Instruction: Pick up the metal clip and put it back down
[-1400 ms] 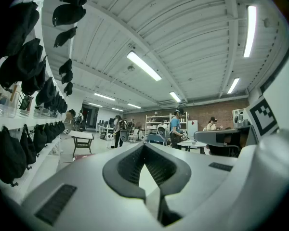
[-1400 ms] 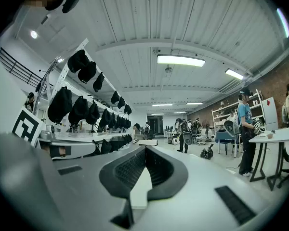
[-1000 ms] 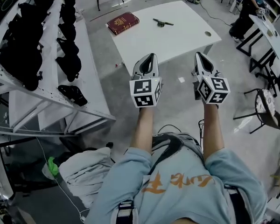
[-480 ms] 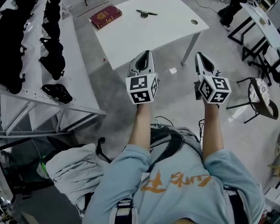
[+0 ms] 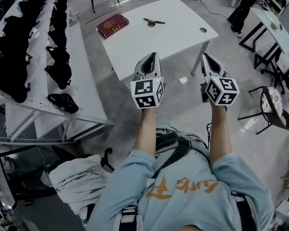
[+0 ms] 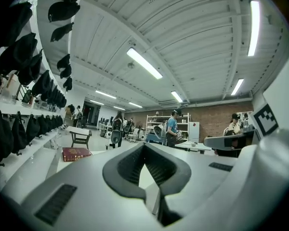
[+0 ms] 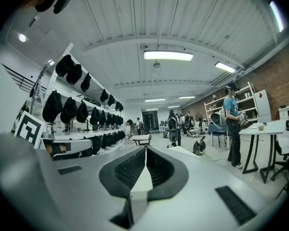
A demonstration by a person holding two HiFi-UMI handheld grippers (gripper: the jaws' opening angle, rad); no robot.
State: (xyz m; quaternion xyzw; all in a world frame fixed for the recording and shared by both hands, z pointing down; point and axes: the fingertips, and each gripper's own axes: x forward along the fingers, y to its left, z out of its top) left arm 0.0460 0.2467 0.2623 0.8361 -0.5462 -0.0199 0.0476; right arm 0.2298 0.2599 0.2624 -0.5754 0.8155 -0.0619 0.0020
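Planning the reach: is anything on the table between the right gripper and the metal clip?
Nothing visible: only bare white table lies between right gripper and metal clip; the red book sits aside.

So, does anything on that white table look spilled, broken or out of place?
Nothing stands out. The red book lies flat at the white table's far left corner, the metal clip lies a little to its right, and nothing is spilled.
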